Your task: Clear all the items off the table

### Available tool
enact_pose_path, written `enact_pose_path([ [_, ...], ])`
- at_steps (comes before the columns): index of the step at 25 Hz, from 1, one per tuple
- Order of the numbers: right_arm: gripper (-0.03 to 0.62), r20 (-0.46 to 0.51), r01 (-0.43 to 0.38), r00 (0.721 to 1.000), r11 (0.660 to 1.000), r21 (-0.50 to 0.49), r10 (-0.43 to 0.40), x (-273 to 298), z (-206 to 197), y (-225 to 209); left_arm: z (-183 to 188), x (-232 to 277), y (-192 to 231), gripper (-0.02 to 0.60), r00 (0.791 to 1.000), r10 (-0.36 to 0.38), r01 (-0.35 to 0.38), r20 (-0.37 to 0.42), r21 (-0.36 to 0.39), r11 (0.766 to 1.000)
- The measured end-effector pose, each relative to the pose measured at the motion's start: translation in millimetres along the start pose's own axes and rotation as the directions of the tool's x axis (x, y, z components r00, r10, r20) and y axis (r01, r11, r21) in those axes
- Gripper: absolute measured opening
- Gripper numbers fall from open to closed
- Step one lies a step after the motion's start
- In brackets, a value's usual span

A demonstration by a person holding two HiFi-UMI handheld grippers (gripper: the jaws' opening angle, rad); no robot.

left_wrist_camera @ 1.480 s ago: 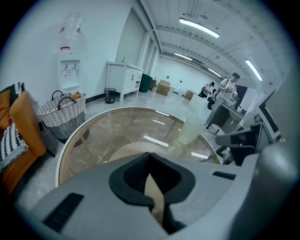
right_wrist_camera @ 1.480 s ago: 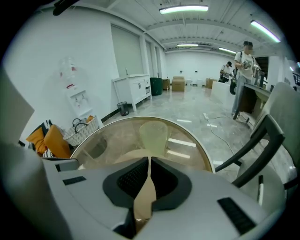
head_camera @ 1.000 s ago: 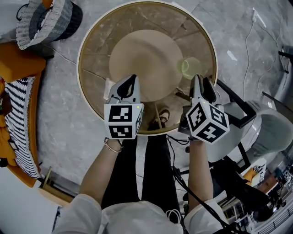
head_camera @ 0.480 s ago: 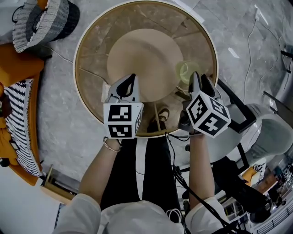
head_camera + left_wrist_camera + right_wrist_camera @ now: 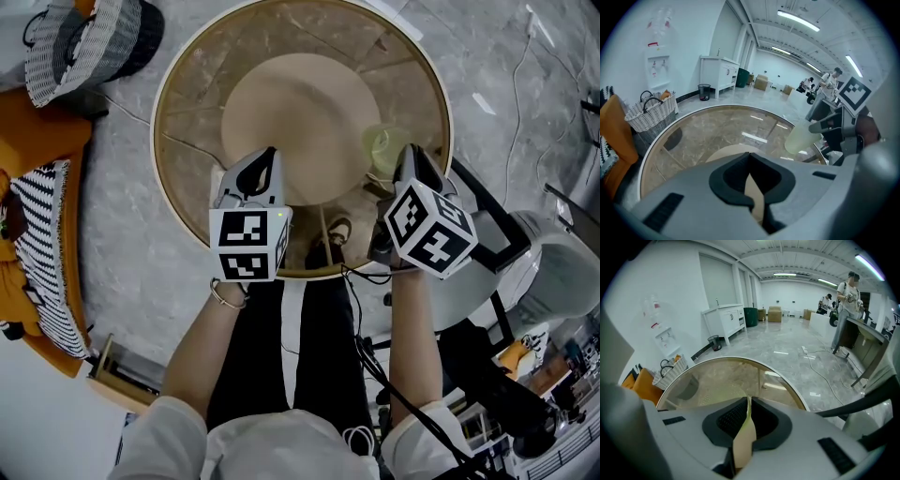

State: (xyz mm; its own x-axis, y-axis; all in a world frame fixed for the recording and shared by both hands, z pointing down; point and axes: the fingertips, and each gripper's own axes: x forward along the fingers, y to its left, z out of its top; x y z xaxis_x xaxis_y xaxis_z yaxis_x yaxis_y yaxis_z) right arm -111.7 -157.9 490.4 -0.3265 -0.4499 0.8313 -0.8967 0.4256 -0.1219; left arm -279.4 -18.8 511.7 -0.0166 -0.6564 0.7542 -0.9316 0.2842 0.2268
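A pale green see-through cup (image 5: 382, 146) stands on the right part of the round glass table (image 5: 187, 66). My right gripper (image 5: 410, 156) sits at the cup's near side. Its jaws have just been closing, and in the right gripper view the cup's thin wall (image 5: 745, 430) is pinched between them. My left gripper (image 5: 269, 156) hovers over the table's near middle, shut with nothing in it (image 5: 750, 157). In the left gripper view the cup (image 5: 801, 136) shows with the right gripper (image 5: 834, 127) at it.
A tan round disc (image 5: 300, 112) shows through the glass. A woven basket (image 5: 89, 42) stands on the floor at far left, beside an orange seat with a striped cushion (image 5: 37, 244). A grey chair (image 5: 562, 267) and cables lie to the right. The person's legs are under the near edge.
The right gripper has sunk a little onto the cup and its jaws have closed on the cup's wall. The left gripper has stayed put.
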Motion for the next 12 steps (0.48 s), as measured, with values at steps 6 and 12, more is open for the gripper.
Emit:
enact_pose_path([
  [6,0.046,0.008,-0.004,1.0,1.0,0.029,0.004,-9.0,-5.5,-2.9,-3.3,-2.0,-6.8,0.008,1.0,-0.012,0.012,-0.002,0.003,1.0],
  [12,0.046,0.016,0.017,1.0,0.998,0.065,-0.019,-27.9,-20.2,-22.0,-7.5,-2.8,-31.0,0.008,0.999,-0.048,0.048,-0.008,0.043,0.998],
])
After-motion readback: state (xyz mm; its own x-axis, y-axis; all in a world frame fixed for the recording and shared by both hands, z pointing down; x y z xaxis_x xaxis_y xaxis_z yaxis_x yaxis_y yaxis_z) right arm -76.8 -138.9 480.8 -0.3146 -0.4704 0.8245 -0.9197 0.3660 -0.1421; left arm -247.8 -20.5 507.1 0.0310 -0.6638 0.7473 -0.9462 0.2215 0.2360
